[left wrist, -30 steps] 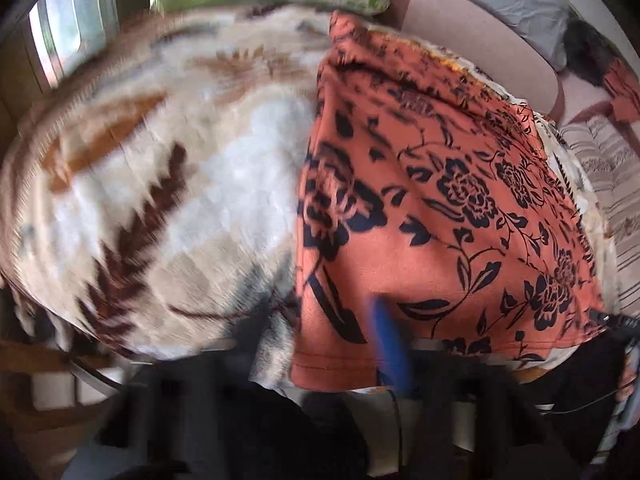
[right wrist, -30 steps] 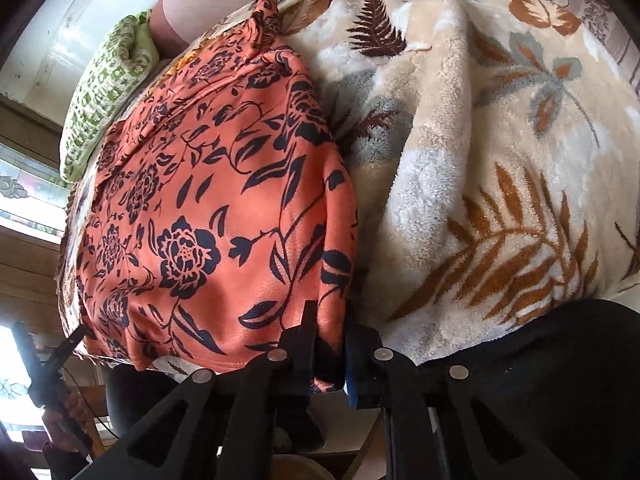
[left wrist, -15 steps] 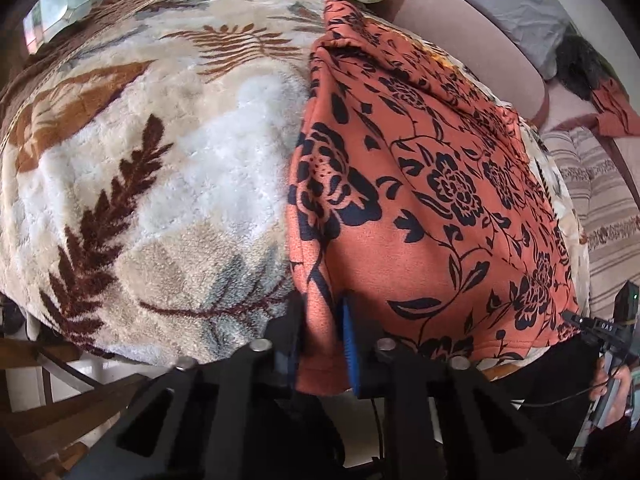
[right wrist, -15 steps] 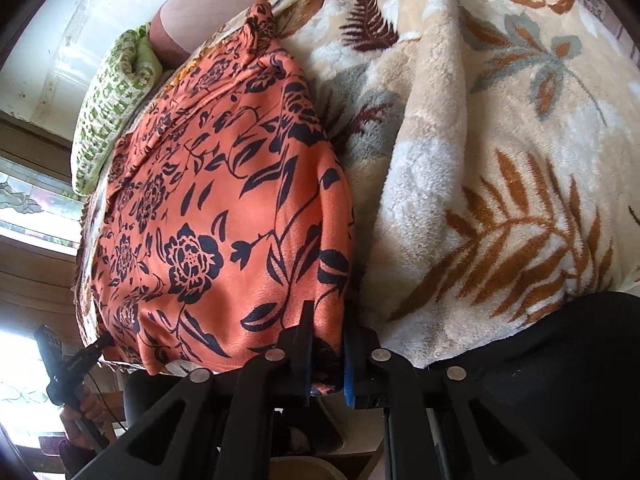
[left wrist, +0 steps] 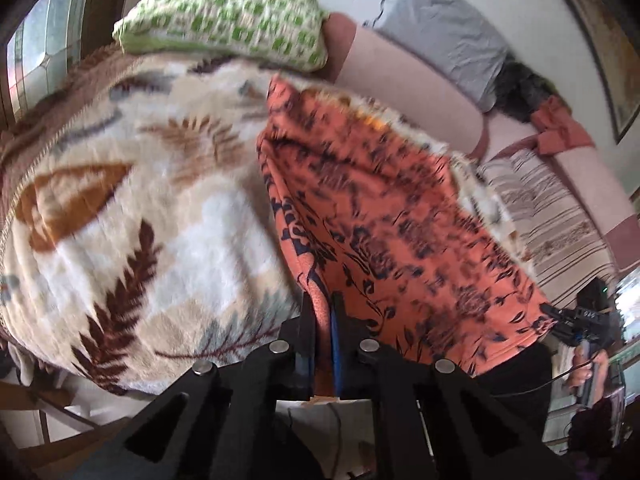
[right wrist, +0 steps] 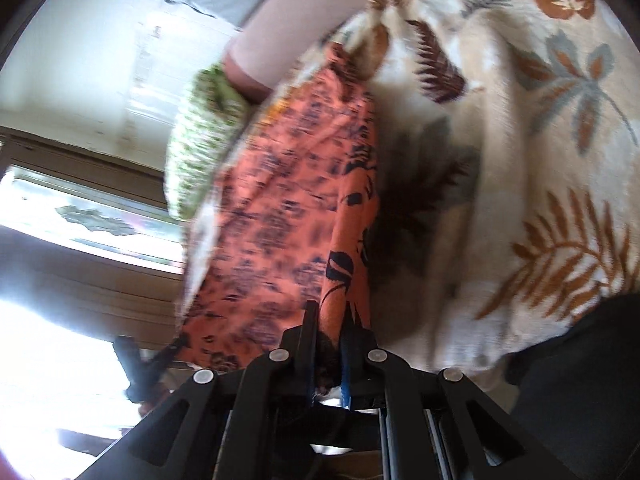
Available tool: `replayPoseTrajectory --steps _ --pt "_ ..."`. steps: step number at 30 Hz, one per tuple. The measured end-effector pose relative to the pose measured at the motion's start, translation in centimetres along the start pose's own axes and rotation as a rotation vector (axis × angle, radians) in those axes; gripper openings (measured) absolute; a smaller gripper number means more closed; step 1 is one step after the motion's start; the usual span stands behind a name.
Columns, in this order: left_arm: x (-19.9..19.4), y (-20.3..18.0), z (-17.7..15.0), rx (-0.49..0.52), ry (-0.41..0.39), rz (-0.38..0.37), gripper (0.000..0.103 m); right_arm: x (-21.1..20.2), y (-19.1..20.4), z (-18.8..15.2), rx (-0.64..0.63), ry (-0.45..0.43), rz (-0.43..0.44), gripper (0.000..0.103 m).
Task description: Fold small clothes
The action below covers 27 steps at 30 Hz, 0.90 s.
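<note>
Orange floral garment (left wrist: 384,216): spread on leaf-print fleece blanket (left wrist: 132,216), near hem lifted. Left gripper (left wrist: 323,312): clamped on its left hem corner. Right gripper (right wrist: 329,320): clamped on its right hem corner. Green patterned pillow (left wrist: 224,28): beyond blanket.

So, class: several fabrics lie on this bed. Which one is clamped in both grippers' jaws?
The orange flowered garment: its near hem is pinched by the left gripper and the right gripper. The leaf-print blanket and green pillow lie ungripped.
</note>
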<state>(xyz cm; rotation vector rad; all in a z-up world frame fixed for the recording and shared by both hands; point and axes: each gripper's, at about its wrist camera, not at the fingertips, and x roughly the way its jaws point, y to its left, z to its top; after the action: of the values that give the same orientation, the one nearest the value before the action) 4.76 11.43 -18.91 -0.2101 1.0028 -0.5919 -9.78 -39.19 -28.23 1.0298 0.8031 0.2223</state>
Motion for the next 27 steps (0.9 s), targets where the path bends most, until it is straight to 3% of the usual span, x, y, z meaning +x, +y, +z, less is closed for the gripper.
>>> replayPoseTrajectory --steps 5,11,18,22,27 --pt "-2.3 -0.2 1.6 -0.016 -0.061 -0.039 0.005 -0.8 1.4 0.3 0.009 -0.051 0.129 0.009" --pt "-2.3 -0.9 2.1 0.001 -0.056 -0.003 0.005 -0.7 0.9 0.5 0.026 -0.064 0.143 0.009" --pt "-1.8 0.1 1.4 -0.049 -0.023 0.038 0.005 -1.4 0.2 2.2 0.041 -0.057 0.167 0.009" --pt "-2.3 0.3 2.7 -0.040 -0.037 0.031 0.005 -1.6 0.8 4.7 0.034 -0.075 0.190 0.009" --pt "-2.2 0.6 8.0 -0.040 -0.058 0.009 0.006 -0.6 1.9 9.9 0.038 -0.108 0.176 0.009"
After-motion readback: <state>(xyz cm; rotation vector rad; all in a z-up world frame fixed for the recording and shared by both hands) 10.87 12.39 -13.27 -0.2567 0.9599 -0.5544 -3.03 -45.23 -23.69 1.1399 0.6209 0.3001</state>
